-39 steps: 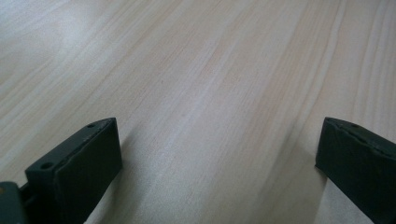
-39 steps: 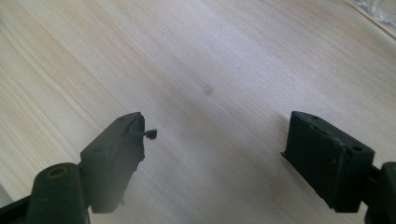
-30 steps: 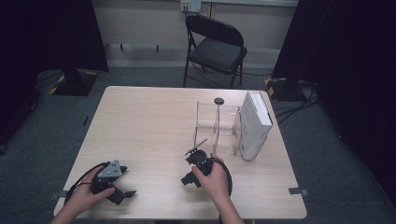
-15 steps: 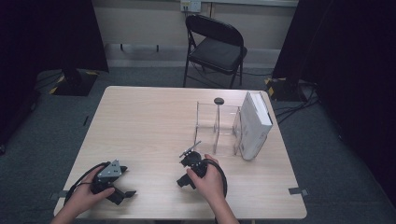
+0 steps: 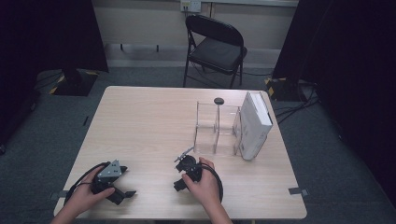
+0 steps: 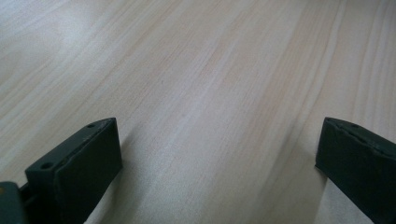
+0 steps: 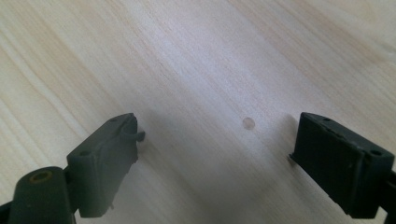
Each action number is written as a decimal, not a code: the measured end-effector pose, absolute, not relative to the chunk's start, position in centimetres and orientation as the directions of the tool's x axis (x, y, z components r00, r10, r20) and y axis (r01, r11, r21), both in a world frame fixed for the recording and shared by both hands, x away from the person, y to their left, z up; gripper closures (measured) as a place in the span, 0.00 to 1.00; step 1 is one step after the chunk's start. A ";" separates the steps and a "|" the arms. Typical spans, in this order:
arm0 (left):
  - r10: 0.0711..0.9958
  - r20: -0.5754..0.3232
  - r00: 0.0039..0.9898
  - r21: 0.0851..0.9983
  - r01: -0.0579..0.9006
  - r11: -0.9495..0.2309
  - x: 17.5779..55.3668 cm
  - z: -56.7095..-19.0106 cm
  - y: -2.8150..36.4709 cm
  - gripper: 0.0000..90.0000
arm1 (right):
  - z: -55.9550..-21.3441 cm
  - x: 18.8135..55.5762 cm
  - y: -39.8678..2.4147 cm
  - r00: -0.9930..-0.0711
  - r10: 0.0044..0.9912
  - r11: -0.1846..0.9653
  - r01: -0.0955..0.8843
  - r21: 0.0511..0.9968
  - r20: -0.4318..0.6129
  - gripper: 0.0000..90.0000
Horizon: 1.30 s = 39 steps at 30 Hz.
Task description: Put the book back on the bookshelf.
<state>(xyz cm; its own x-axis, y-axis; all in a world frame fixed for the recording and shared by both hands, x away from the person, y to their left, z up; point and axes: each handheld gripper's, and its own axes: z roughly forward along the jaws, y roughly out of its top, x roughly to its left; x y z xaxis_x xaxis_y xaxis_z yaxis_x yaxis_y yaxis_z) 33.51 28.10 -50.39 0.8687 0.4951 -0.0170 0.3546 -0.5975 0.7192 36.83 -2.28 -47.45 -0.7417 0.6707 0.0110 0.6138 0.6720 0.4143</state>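
Observation:
My left gripper (image 5: 122,190) rests near the table's front left corner, held by a hand. In the left gripper view its jaws (image 6: 218,126) stand wide apart over bare wood with nothing between them. My right gripper (image 5: 182,173) sits low over the table at the front middle, in front of a clear plastic divider rack (image 5: 217,128). Its jaws (image 7: 217,122) have just been opening and stand open, with only wood and a small round mark (image 7: 248,122) between them. A white box (image 5: 254,122) stands upright in the rack's right end.
A small black round object (image 5: 218,101) lies just behind the rack. The light wooden table (image 5: 140,121) is bare across its left and middle. A black folding chair (image 5: 215,44) stands beyond the far edge. Cables loop from both grippers along the front edge.
The right hand has drifted a little to the left, away from the rack, and its jaws have spread wider. The left hand and gripper have not moved.

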 end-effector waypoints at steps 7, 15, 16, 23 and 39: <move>0.495 -0.016 0.869 0.718 0.354 -0.599 33.5 -50.4 28.1 0.00 | -47.7 36.5 -2.2 -0.743 0.669 0.668 0.599 0.441 -0.005 0.11; 0.495 -0.016 0.869 0.719 0.354 -0.598 33.5 -50.4 28.1 0.00 | -48.3 36.0 -2.6 -0.740 0.672 0.631 0.573 0.523 -0.001 0.11; 0.495 -0.016 0.869 0.718 0.354 -0.599 33.5 -50.4 28.1 0.00 | -48.3 35.9 -2.7 -0.742 0.670 0.628 0.566 0.534 -0.002 0.11; 0.495 -0.016 0.869 0.719 0.354 -0.598 33.5 -50.4 28.1 0.00 | -49.0 35.3 -3.3 -0.736 0.677 0.585 0.534 0.611 -0.005 0.11; 0.495 -0.016 0.869 0.719 0.354 -0.598 33.5 -50.4 28.1 0.00 | -49.9 34.5 -3.7 -0.715 0.699 0.512 0.496 0.701 -0.005 0.10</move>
